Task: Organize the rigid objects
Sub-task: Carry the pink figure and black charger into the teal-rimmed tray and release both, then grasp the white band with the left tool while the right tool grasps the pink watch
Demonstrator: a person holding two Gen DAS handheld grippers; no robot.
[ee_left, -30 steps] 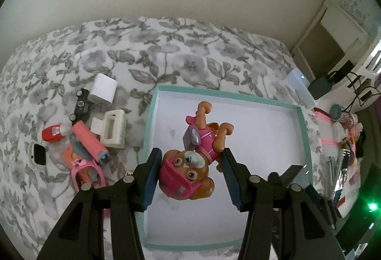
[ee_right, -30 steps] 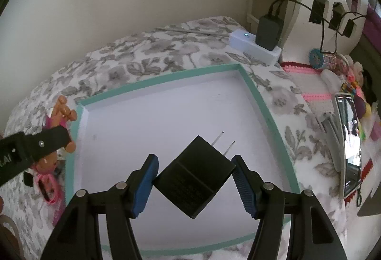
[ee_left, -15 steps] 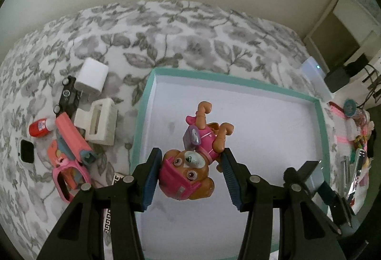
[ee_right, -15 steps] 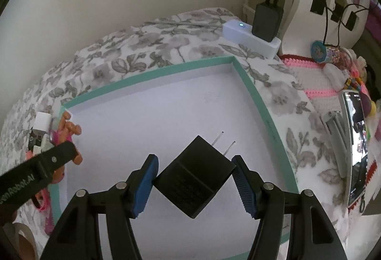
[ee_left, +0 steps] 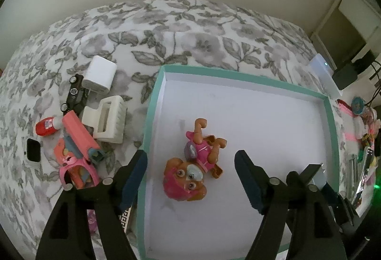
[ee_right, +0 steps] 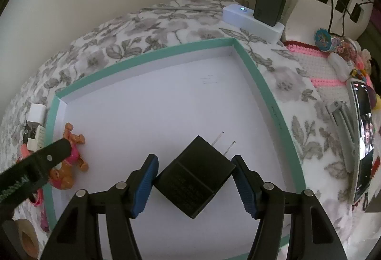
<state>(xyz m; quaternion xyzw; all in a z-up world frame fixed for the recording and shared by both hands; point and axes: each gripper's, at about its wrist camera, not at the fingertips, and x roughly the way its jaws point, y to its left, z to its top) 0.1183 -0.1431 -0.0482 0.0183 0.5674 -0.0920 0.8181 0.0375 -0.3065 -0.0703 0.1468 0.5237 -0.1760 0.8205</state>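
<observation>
Left tool (ee_left: 190,179): its jaws have just been opening and now stand spread, with clear gaps on both sides of the toy dog (ee_left: 191,169), which lies between them untouched.
Toy dog: a brown pup in a pink outfit, lying on the white floor of the tray (ee_left: 262,122), near the tray's left wall, legs pointing away from the camera.
Right tool (ee_right: 194,179): pinching the black plug adapter (ee_right: 195,176) corner to corner between its blue pads, prongs pointing away, over the tray's floor; whether the adapter touches the floor cannot be told.
Tray: shallow, teal-rimmed, white inside, resting on the bed (ee_left: 166,29) with its grey floral cover.
Only in the left view: the heap left of the tray, namely a white charger block (ee_left: 100,76), a white hair clip (ee_left: 107,119), a small black toy car (ee_left: 73,93), a red-capped bottle (ee_left: 47,126), a pink tube (ee_left: 81,138) and a pink plastic toy (ee_left: 78,169).
Only in the right view: a white box with a lit dot (ee_right: 252,19) and a black charger (ee_right: 269,6) standing on it, a phone (ee_right: 362,141) with a lit screen, and a tape roll (ee_right: 26,238) at the lower left edge.
Hard to make out: in the right view the left tool's arm covers part of the toy dog, and the heap shows only as slivers past the tray's rim; in the left view the adapter appears only as a dark corner behind the tool's right finger.
</observation>
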